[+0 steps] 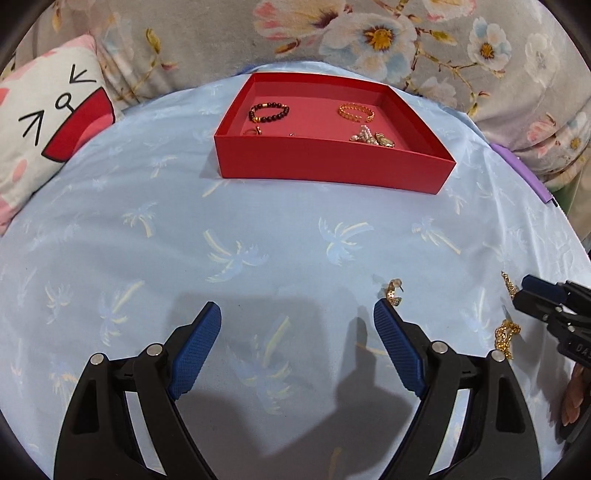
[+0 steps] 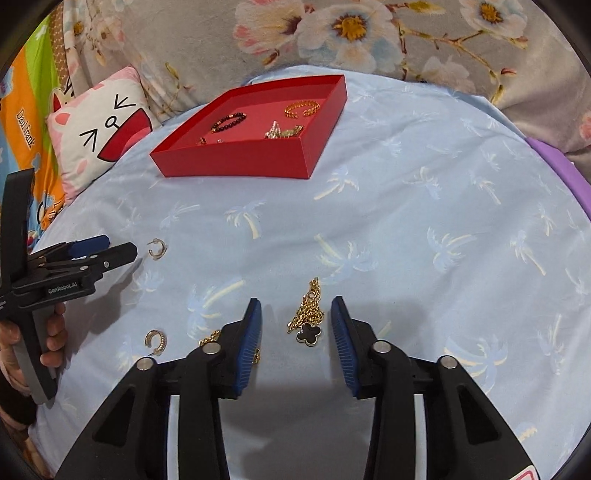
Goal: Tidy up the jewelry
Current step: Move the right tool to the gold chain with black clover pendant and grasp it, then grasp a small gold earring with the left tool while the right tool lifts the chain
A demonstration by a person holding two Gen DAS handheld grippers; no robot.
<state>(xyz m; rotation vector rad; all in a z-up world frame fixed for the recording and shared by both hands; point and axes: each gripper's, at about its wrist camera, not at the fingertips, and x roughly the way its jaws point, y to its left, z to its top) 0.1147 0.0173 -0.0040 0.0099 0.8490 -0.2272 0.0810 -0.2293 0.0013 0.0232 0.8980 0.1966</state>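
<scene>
Cat-face pillow (image 2: 99, 129) beside floral blanket (image 2: 332, 33)

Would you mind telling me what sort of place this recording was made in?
Probably a bedroom: the work surface is a bed with a palm-print blue sheet, a cartoon cushion and a floral blanket behind.

A box (image 2: 236, 162) sits at the far side of the bed (image 2: 406, 229), with a cushion (image 2: 99, 136) to its left. In the box lie a beaded bracelet (image 2: 228, 122) at the left, a bangle (image 2: 301, 108) at the right, and an earring cluster (image 2: 282, 132) nearer the front wall. On the sheet before the box, a pendant necklace (image 2: 308, 317) lies between the right claw's (image 2: 295, 325) fingers. Two hoop earrings lie to its left: one (image 2: 157, 248) just beside the left claw (image 2: 107, 247), the other (image 2: 156, 340) nearer the camera.
</scene>
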